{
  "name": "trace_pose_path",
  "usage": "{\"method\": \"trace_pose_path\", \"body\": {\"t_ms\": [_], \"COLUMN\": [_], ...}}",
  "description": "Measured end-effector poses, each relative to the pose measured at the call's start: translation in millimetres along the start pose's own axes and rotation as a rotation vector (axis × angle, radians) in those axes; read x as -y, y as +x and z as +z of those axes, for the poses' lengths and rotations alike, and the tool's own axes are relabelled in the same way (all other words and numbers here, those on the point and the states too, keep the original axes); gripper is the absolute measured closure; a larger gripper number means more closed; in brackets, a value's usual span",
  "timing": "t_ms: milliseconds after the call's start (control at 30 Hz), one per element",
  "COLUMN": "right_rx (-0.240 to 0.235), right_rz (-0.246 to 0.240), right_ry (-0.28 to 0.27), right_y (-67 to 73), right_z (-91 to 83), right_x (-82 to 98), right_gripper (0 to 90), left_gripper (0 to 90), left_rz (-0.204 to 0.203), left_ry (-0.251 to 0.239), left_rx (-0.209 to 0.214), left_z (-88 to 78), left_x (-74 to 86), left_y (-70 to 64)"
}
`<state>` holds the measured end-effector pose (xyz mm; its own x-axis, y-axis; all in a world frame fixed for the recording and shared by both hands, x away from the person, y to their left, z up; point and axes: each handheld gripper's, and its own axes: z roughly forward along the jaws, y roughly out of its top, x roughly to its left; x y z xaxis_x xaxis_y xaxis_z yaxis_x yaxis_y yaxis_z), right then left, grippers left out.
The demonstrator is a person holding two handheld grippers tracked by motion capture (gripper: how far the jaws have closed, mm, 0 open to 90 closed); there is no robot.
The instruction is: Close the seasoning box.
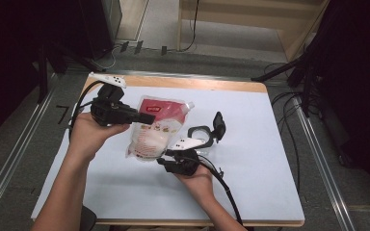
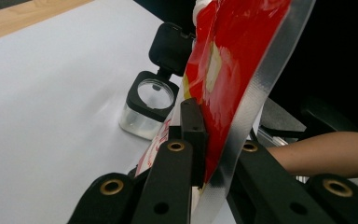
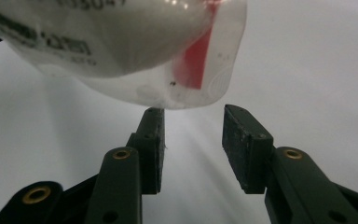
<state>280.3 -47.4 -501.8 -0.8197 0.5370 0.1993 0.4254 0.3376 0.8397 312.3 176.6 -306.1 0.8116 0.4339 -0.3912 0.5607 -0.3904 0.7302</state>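
While the pouch hangs above the table, things stand thus:
Left gripper (image 1: pixel 147 118): jaws clamped on the side seam of the red-and-white pouch (image 1: pixel 155 129), holding it up.
Right gripper (image 3: pixel 193 116): jaws apart, nothing between them, just under the pouch's bottom corner.
Container (image 1: pixel 201 133): clear, black flip lid open, on the white table (image 1: pixel 250 159) beside the pouch.
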Motion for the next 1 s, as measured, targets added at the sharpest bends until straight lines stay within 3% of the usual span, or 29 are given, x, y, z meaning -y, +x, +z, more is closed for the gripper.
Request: {"method": "trace_pose_path", "body": {"t_ms": [200, 333, 500, 533, 600, 833, 1000], "right_rx": [0.026, 0.055, 0.033, 0.057, 0.052, 0.013, -0.043], "right_rz": [-0.01, -0.023, -0.024, -0.04, -0.046, 0.02, 0.052], "right_ry": [-0.058, -0.131, -0.172, -0.159, -0.151, -0.14, -0.095], "right_y": [2.4, 6.0, 10.7, 12.7, 15.1, 21.9, 25.0], "right_z": [5.9, 6.9, 3.9, 3.7, 3.2, -5.9, -11.1], "right_x": [1.9, 3.4, 4.5, 3.8, 4.7, 5.6, 4.4], "right_gripper": [61.1, 60.1, 61.3, 60.9, 61.1, 61.6, 61.5], "left_gripper": [89.7, 89.3, 87.4, 87.5, 87.5, 87.8, 87.7], "left_rz": [-0.017, -0.086, -0.139, -0.148, -0.159, -0.144, -0.114], "left_ry": [0.0, -0.017, -0.019, -0.021, -0.031, -0.057, -0.049], "left_rx": [0.021, 0.069, 0.061, 0.071, 0.081, 0.007, -0.011], "left_z": [1.8, 3.8, 12.3, 13.8, 16.0, 17.9, 22.2], "left_x": [-1.0, 0.9, 4.2, 4.6, 5.1, 3.7, 3.4], "left_y": [-1.9, 3.5, 10.4, 11.9, 13.5, 10.9, 10.5]}}
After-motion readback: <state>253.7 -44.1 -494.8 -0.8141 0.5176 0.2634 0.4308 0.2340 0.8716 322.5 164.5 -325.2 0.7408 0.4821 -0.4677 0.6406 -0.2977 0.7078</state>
